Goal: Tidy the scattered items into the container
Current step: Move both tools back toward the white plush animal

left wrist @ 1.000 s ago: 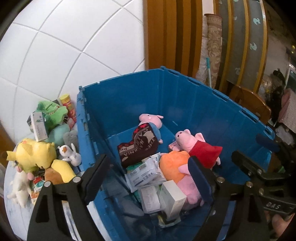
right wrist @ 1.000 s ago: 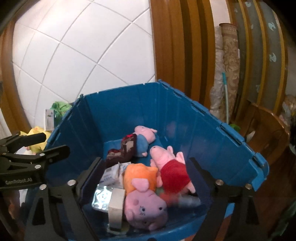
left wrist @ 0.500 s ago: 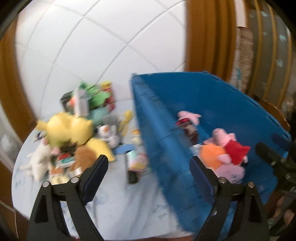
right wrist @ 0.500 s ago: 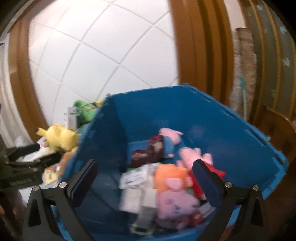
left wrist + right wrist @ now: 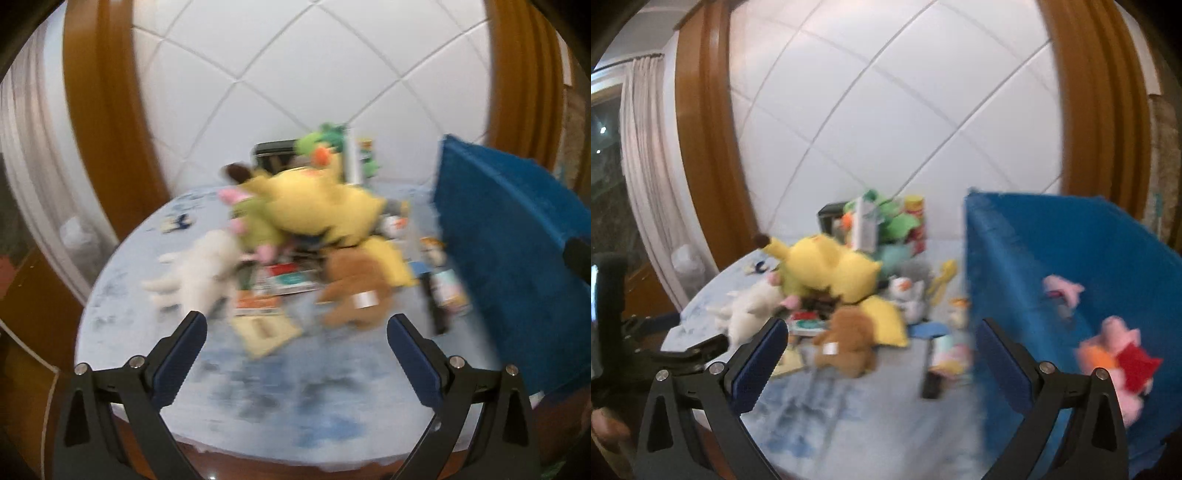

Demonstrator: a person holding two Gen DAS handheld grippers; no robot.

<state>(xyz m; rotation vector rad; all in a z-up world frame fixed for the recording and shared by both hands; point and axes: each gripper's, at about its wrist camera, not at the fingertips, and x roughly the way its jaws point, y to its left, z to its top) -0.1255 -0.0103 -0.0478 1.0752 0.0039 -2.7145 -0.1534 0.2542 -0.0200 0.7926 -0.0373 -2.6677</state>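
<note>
The job is partway: pig plushes (image 5: 1115,354) lie in the blue crate (image 5: 1071,258) at the table's (image 5: 258,398) right edge, the yellow plush (image 5: 317,206) and brown plush (image 5: 354,288) remain heaped mid-table, and the left gripper (image 5: 295,336) and right gripper (image 5: 881,343) hover spread and empty.

Both wrist views: shared toy pile (image 5: 314,221)

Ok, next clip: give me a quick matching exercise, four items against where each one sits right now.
Items:
1. yellow plush
2. brown plush
3. white plush
4. pig plush in red dress

Places:
A. inside the blue bin
B. left edge of the pile
C. middle of the pile, biggest toy
D. front of the pile, nearest the grippers

Pairs: 1-C, 2-D, 3-B, 4-A
</note>
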